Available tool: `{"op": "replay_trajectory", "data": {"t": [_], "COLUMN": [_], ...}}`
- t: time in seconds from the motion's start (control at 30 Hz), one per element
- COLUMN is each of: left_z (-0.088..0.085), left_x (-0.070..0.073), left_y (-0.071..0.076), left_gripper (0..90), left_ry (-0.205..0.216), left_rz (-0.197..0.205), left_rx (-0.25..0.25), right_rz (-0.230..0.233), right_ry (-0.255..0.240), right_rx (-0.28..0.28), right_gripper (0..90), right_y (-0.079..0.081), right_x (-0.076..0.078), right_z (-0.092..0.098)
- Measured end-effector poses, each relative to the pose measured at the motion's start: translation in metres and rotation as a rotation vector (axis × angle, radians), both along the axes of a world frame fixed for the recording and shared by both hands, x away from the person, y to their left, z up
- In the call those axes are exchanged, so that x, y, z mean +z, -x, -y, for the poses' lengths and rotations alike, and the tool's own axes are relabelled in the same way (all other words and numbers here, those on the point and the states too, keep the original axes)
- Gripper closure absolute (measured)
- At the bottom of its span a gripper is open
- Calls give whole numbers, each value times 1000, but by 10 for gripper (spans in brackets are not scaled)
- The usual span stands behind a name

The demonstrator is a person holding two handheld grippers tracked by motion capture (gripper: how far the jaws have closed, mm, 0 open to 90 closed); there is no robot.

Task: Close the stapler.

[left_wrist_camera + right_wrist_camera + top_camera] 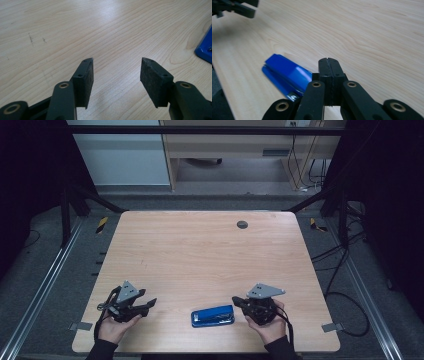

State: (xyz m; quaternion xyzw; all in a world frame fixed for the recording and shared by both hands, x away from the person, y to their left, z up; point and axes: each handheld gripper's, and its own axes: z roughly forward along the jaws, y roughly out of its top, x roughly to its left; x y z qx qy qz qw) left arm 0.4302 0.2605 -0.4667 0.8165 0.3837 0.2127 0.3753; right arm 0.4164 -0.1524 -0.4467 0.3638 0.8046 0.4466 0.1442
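Worktop (200,250) wood lies bare between the parted jaws of my left gripper (150,304), which holds nothing. Just right of it, near the front edge, the blue stapler (213,316) lies flat. My right gripper (235,300) sits beside the stapler's right end, jaws pressed together and empty.

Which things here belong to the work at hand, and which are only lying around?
Belong to the work:
- blue stapler, lying flat between the two grippers
- left gripper, jaws open
- right gripper, jaws shut, empty

Only lying around:
- wooden table
- round dark cap near the table's far edge
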Motion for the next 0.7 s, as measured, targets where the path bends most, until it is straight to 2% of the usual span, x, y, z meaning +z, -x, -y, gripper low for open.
{"op": "replay_trajectory", "data": {"t": [0.1, 0.27, 0.47, 0.63, 0.7], "left_z": [0, -1, -1, -1, -1], "left_x": [0, 0, -1, -2, -2], "left_y": [0, 0, -1, -2, -2], "left_gripper": [443, 436, 422, 403, 391], "left_ry": [3, 8, 9, 11, 14], "left_rz": [-1, -1, -3, -2, -3], "left_rx": [-1, 4, 4, 13, 18], "right_rz": [-8, -3, -18, 12, 8], "right_ry": [-13, -24, 18, 49, 58], "right_rx": [-49, -120, -189, -248, -269], "right_gripper": [900, 837, 747, 631, 586], "right_y": [-6, -13, -22, -28, -29], "right_x": [0, -1, -8, -16, -17], "right_z": [15, 40, 62, 79, 84]}}
